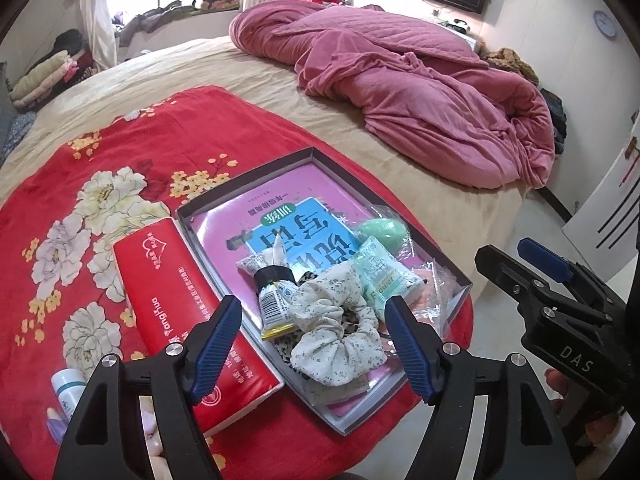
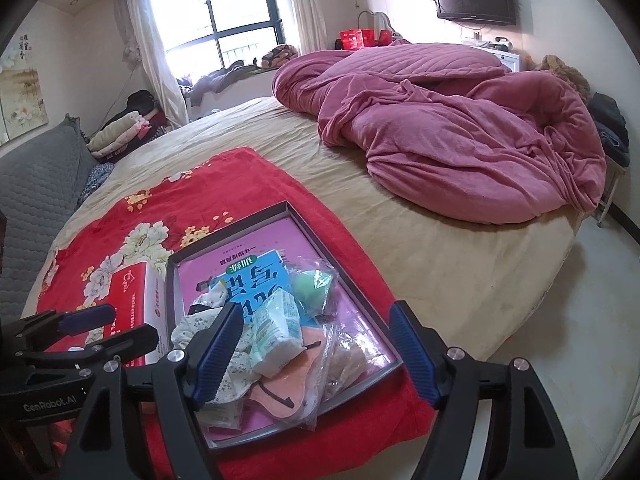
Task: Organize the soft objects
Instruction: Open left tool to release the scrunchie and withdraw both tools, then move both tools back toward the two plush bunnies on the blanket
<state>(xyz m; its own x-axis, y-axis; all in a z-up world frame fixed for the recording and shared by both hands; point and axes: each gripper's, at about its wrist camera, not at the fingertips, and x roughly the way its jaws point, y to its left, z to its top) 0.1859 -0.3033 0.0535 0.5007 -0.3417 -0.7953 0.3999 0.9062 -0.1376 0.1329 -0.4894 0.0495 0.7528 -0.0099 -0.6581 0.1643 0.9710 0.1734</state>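
While hovering over the shallow box (image 1: pixel 460 276) on the red flowered blanket (image 1: pixel 80 152), left gripper (image 1: pixel 316 312) spread wide, empty, just above the floral scrunchie (image 1: pixel 336 336). Right gripper (image 2: pixel 316 320) likewise wide apart, gripping nothing, over the tissue packet (image 2: pixel 276 328) and peach cloth (image 2: pixel 276 392). Green sponge (image 1: pixel 380 232) bagged, farther inside. Red tissue pack (image 1: pixel 180 300) beside the box.

The red tissue pack (image 1: pixel 188 320) reads "Yanghua". The green packet (image 1: pixel 384 276) reads "Flower". "DAS" stands on the right gripper (image 1: pixel 576 356), "GenRobot.AI" on the left gripper (image 2: pixel 48 398). The book's (image 1: pixel 296 236) Chinese title lies upside down.
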